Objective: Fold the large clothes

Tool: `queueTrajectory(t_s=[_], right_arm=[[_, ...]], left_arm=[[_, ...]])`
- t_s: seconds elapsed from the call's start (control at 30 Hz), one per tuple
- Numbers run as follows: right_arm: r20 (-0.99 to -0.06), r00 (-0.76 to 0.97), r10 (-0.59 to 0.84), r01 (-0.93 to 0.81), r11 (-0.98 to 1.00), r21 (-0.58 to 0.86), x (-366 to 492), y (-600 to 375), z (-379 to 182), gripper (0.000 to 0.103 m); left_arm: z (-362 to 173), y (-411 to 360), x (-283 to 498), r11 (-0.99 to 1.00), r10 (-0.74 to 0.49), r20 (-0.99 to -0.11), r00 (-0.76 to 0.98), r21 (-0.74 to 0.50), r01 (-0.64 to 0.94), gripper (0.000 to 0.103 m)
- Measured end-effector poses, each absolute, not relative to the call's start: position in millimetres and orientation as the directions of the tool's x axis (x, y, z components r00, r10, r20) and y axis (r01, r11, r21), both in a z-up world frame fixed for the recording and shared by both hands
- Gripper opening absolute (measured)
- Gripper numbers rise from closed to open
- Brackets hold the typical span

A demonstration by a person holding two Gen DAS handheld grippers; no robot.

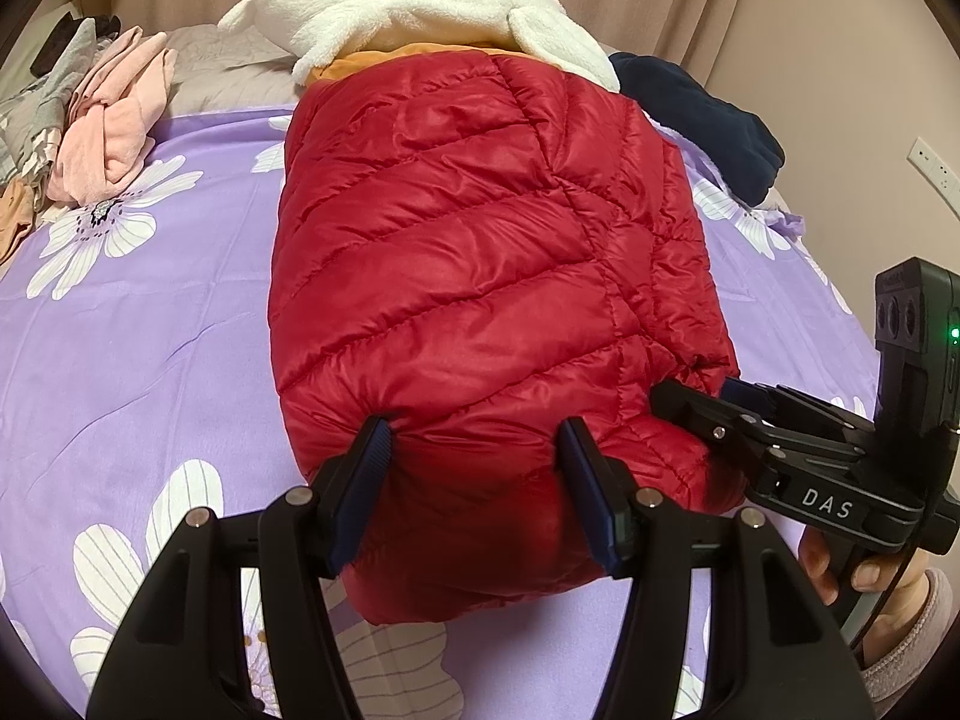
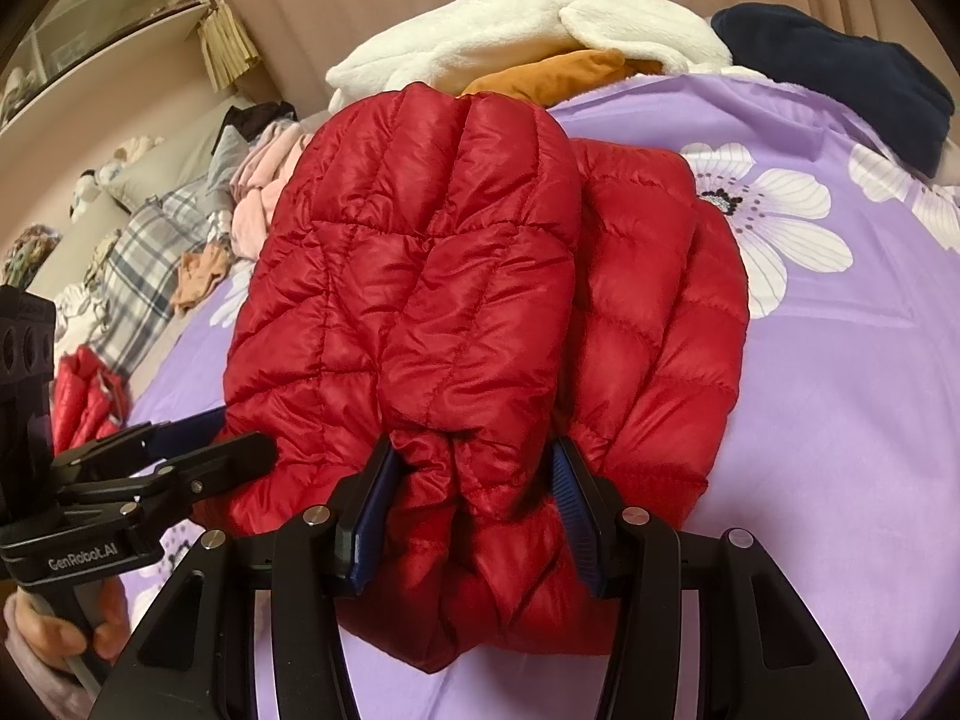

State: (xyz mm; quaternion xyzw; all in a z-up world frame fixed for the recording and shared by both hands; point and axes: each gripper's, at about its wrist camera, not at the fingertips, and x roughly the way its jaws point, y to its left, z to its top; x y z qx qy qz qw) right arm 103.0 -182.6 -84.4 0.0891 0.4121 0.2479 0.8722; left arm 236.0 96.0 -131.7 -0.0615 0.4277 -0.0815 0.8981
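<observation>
My left tongs' camera is looking forward along its fingers, sitting very close over the near edge of the red down jacket (image 1: pixel 480 276) and facing the curtain (image 1: pixel 780 12). My right one is peering from the jacket's other near corner, angled leftward. Both are sharing the jacket, the purple floral sheet (image 1: pixel 150 330) and each other's tongs.
</observation>
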Motion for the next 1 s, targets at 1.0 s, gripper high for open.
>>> queueTrajectory(t_s=[1.0], right_arm=[[-0.698,0.524,0.489,-0.337,0.871,0.358,95.3,-187.8,-83.9,0.051]], left_arm=[[-125.5,104.2,227.0,0.982,-0.183,-0.764,0.619,-0.173,0.078,0.058]])
